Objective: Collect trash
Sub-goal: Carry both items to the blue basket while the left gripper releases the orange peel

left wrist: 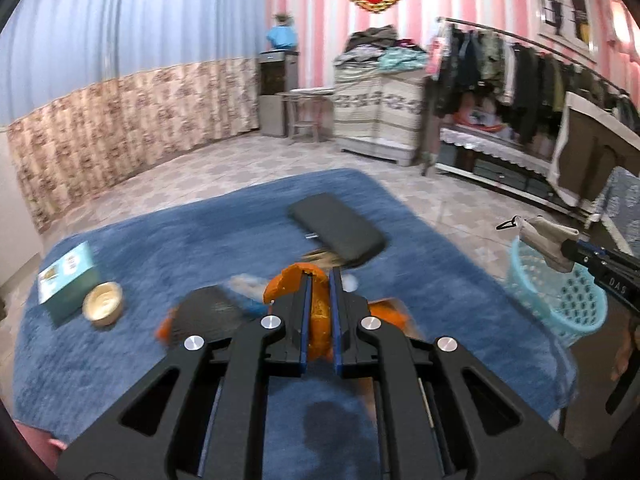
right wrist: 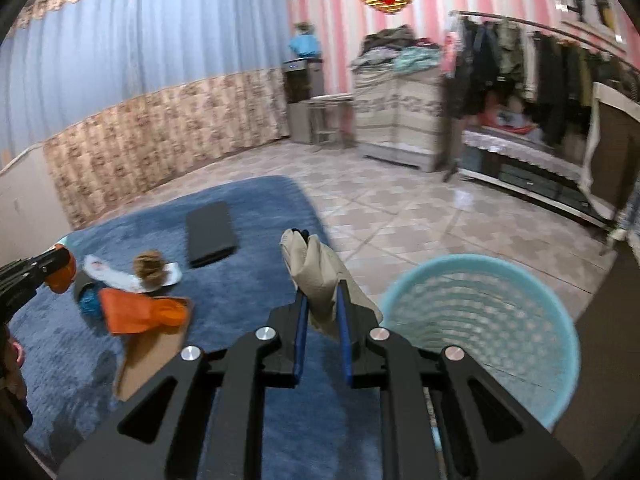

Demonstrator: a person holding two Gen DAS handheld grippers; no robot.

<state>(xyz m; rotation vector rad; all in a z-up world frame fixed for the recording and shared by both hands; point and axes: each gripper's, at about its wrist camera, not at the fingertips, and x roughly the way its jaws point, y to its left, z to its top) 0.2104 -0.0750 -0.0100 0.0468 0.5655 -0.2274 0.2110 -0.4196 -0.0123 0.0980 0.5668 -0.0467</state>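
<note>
A blue rug (left wrist: 160,248) fills the ground below and ahead of both pairs of jaws, on a tiled floor. The light blue perforated basket (right wrist: 480,320) sits right of the right gripper's jaws and a little ahead of them, its near rim cut off by the gripper body; the left wrist view shows only part of it, far to the right, behind the other gripper. A dark flat pad (left wrist: 336,228) lies on the rug beyond the left jaws, blurred.

The right gripper (right wrist: 322,304) is pinching a crumpled beige paper (right wrist: 316,272), which sticks up and forward past its tips. The left gripper (left wrist: 320,280) is clamped on a piece of orange peel (left wrist: 290,280); the peel's lower part is hidden between the blue pads.

Only the right wrist view shows clearly the litter to the left of its jaws: an orange wrapper (right wrist: 140,312) on brown cardboard (right wrist: 148,356), and a brown clump (right wrist: 150,266) on a white scrap. In the left view that pile is blurred and mostly hidden behind the fingers. Only the left view shows a teal box (left wrist: 68,280) and a small round tan dish (left wrist: 103,304), well left of its jaws.
</note>
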